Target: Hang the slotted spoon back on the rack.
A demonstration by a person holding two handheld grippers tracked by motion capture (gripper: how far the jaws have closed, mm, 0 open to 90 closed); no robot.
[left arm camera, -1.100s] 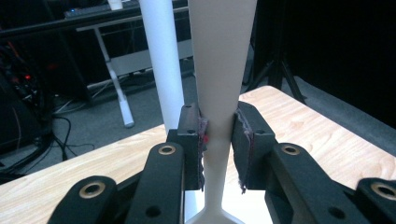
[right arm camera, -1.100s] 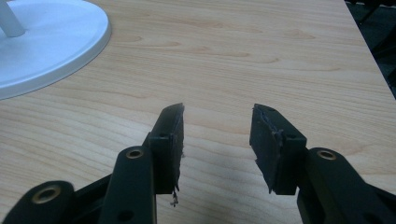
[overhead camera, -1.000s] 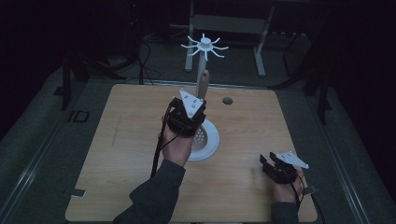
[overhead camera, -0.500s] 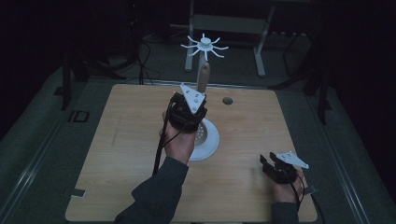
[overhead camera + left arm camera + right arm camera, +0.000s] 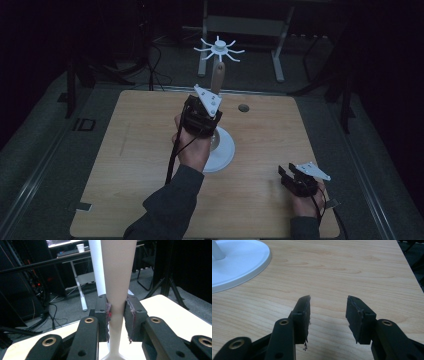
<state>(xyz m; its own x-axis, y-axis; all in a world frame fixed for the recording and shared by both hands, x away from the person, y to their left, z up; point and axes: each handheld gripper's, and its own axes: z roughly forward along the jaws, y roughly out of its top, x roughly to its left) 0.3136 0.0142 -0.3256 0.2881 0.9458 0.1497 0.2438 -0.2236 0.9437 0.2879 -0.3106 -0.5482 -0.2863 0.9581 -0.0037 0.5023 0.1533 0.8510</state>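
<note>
Dark room all round, with cables, stands and a metal frame behind a pale wooden desk (image 5: pixel 125 165) that carries very little.

At the left, the left gripper (image 5: pixel 204 119) is held above the middle of the desk, its jaws closed on the stem (image 5: pixel 117 315) of a white stand. In the left gripper view the pads (image 5: pixel 108 317) press both sides of that stem at its narrowest part, just above where it flares into the base; the stem widens upward into a tan, wood-like section (image 5: pixel 217 79) that shows above the gripper in the high view. On top sits a white hub with spokes (image 5: pixel 219 48), like a small rack. The round white base (image 5: pixel 224 150) rests on the desk just beside the person's left hand.

The stand looks stiff and smooth, probably plastic with a wooden part, and light to moderate in weight (most of it likely sits low, in the base). The narrow waist is a sound place to hold: the taper above keeps the jaws from sliding up. The spokes look thin and would be the fragile part, so I would keep off them. Tall and top-spread, it could tip if pushed high up.

At the right, near the desk's front edge, the right gripper (image 5: pixel 328 315) has its jaws apart around bare wood, holding nothing.

No brand, label or writing can be read anywhere on the stand or the desk.
</note>
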